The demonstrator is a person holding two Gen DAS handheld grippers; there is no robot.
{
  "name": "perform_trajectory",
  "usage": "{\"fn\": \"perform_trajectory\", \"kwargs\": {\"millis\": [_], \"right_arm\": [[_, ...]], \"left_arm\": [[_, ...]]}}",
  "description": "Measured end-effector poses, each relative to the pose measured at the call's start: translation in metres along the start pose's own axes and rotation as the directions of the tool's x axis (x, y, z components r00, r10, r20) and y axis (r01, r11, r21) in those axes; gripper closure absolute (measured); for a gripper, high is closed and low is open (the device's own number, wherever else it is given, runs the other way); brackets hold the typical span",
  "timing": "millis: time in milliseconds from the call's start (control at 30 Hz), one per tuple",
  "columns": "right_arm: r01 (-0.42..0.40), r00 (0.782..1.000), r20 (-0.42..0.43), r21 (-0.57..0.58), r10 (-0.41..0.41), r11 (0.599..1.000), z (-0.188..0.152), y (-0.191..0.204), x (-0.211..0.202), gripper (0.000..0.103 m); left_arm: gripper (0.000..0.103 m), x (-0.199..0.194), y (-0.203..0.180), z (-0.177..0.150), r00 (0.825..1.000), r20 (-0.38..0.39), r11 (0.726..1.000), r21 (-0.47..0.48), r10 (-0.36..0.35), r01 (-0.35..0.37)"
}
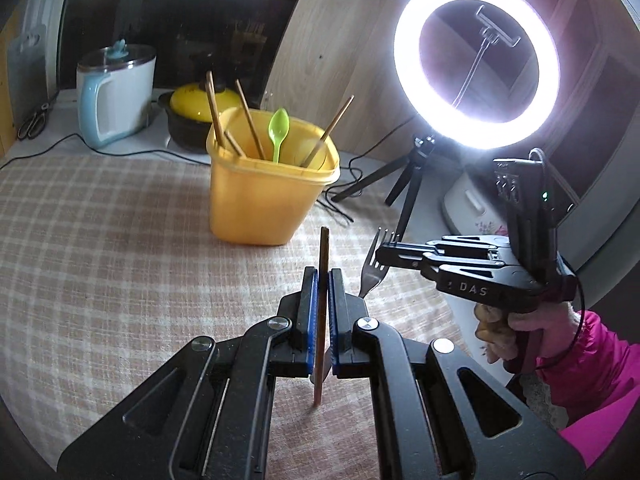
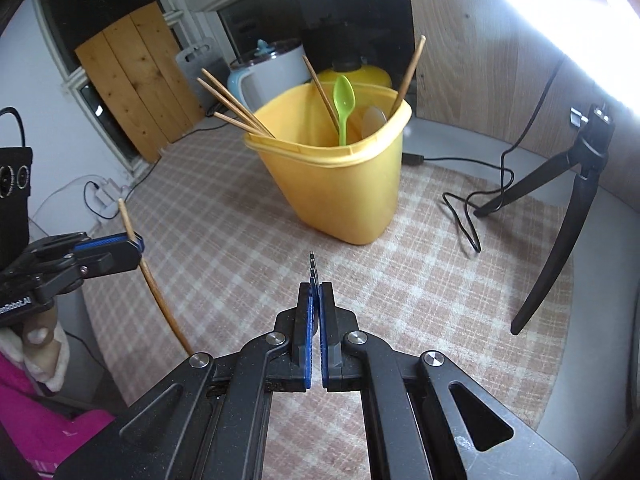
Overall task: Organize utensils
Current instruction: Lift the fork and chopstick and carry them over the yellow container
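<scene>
L gripper (image 1: 323, 280) is clamped on a wooden chopstick (image 1: 323, 248) near mid-shaft, upright. R gripper (image 2: 316, 292) pinches a metal fork (image 1: 374, 268). Both utensils are stiff and light; the fork's prob slippery. Yellow tub (image 2: 340, 184) sits just ahead on the table.

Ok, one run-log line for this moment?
left tool: shut on chopstick | right tool: shut on fork | both short of yellow bin | bin holds chopsticks, green spoon

Black grippers (image 1: 323, 280), blue pads (image 2: 309, 344), silver screws; pink sleeve (image 1: 592, 364).
</scene>
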State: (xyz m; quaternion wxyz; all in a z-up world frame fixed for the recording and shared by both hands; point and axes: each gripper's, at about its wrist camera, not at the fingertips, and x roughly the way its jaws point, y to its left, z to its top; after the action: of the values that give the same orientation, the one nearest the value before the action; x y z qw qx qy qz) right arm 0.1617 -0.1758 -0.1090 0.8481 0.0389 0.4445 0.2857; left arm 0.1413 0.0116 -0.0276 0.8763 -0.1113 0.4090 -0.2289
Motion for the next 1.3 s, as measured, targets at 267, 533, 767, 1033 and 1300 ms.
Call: {"fn": "perform_trajectory", "kwargs": {"millis": [267, 533, 767, 1033, 1300], "right_arm": [[0.03, 0.997, 0.067, -0.017, -0.029, 0.999, 0.007, 0.007, -0.023, 0.101], [0.052, 0.988, 0.147, -0.012, -0.05, 0.999, 0.018, 0.011, -0.047, 0.102], [0.081, 0.974, 0.214, -0.007, -0.078, 0.997, 0.03, 0.014, -0.065, 0.102], [0.128, 0.951, 0.285, 0.0, -0.123, 0.992, 0.047, 0.013, -0.085, 0.102], [0.174, 0.923, 0.352, -0.013, -0.158, 0.985, 0.066, 0.021, -0.1, 0.102]], "left_arm": [[0.101, -0.02, -0.005, 0.016, 0.998, 0.066, 1.0, 0.031, -0.001, -0.002], [0.101, -0.032, -0.002, 0.041, 0.991, 0.132, 0.998, 0.061, 0.009, -0.017], [0.101, -0.044, 0.002, 0.072, 0.98, 0.2, 0.996, 0.085, 0.019, -0.037], [0.101, -0.059, 0.004, 0.113, 0.955, 0.294, 0.993, 0.107, 0.023, -0.056], [0.101, -0.059, 0.009, 0.149, 0.937, 0.351, 0.994, 0.103, 0.009, -0.048]]}}
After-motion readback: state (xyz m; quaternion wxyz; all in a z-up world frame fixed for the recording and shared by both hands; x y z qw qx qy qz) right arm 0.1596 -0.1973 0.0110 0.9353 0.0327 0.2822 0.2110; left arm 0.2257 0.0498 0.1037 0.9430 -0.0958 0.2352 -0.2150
